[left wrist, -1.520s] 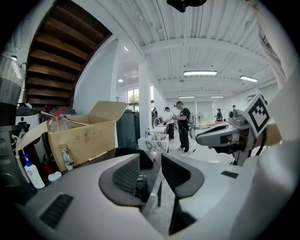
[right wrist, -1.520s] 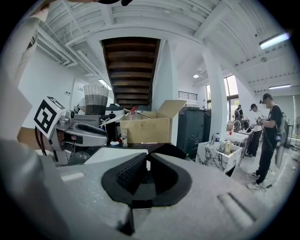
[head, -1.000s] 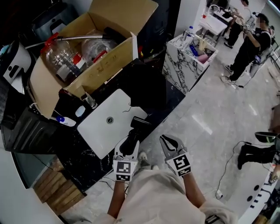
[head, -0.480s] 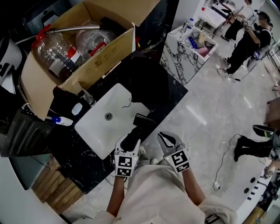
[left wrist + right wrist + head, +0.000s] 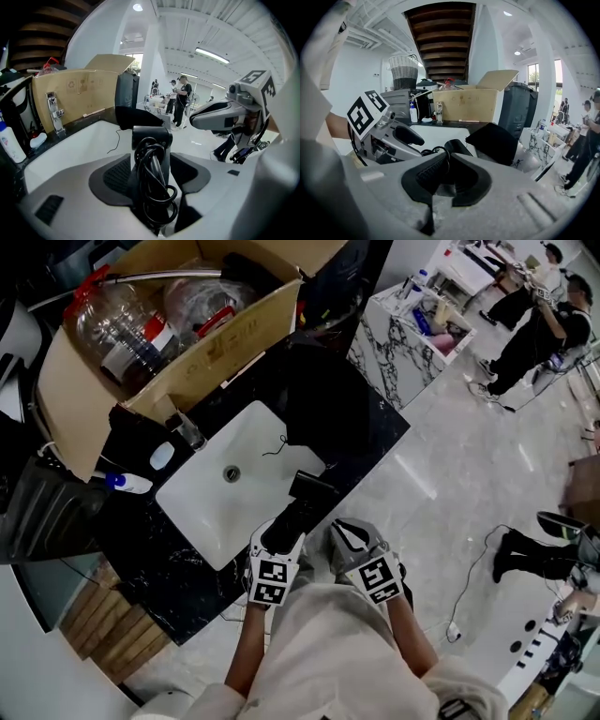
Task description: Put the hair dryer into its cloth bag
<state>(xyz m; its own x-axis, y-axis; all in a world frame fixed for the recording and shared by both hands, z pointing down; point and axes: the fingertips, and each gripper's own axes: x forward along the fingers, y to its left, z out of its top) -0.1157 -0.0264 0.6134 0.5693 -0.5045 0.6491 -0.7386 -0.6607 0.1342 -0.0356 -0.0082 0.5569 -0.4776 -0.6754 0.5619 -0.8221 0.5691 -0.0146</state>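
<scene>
Black hair dryer (image 5: 300, 504), with its cord (image 5: 154, 187) coiled round the handle, sits between the jaws of the left gripper (image 5: 278, 545) at the near right corner of the white sink (image 5: 202, 517). Those jaws are opening, and the pads stand off the handle on both sides. Whether the dryer rests on the counter (image 5: 370, 442) cannot be told.

The right gripper (image 5: 345, 535) is just beside it, jaws drawn together with nothing between them.

The cloth bag (image 5: 323, 413) is black and lies bunched on the dark counter beyond the sink's far right corner, apart from the dryer. The dryer is outside it. Whether the bag's mouth is open cannot be told. A thin dark string (image 5: 275, 448) trails from that side into the basin; otherwise only the drain shows in the basin.

The cardboard box (image 5: 230, 334) stands open behind the faucet (image 5: 187, 434). It holds clear plastic bottles (image 5: 117, 329) with red on them and a metal tube (image 5: 159, 278) laid across the top.
</scene>
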